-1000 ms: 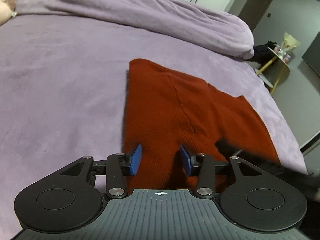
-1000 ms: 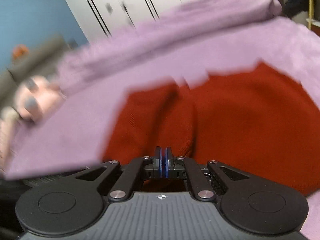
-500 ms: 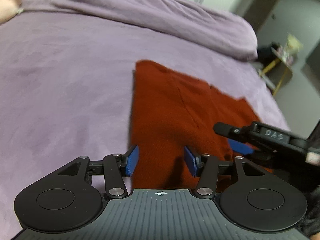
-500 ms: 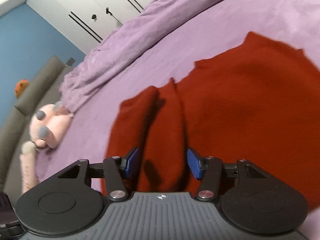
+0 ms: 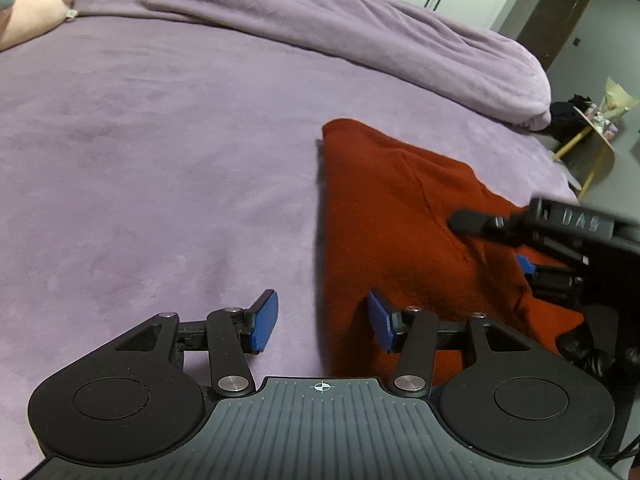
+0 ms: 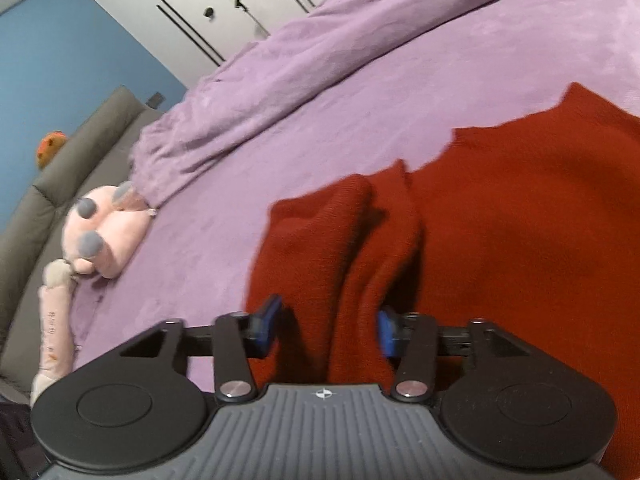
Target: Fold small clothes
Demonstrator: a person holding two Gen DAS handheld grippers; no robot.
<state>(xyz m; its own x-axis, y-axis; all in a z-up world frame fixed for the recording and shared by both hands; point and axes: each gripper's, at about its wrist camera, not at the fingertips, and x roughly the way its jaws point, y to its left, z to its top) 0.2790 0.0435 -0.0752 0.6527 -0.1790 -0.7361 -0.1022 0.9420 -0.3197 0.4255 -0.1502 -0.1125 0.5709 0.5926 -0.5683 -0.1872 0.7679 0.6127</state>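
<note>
A dark red knitted garment (image 5: 400,216) lies partly folded on the purple bedspread (image 5: 160,160). My left gripper (image 5: 322,322) is open and empty, low over the garment's near left edge, one pad over the bedspread and one over the red cloth. My right gripper (image 6: 326,326) is open and empty, just above a raised fold of the garment (image 6: 500,240). The right gripper also shows in the left wrist view (image 5: 520,236), over the garment's right part.
A bunched purple duvet (image 5: 320,28) lies along the far side of the bed. A pink plush toy (image 6: 100,232) sits by the grey headboard (image 6: 60,184). A small yellow-legged side table (image 5: 596,132) stands past the bed's right edge.
The right gripper was shut on the red cloth, then opened and let it go. The left gripper stayed open and shifted left to the garment's edge.
</note>
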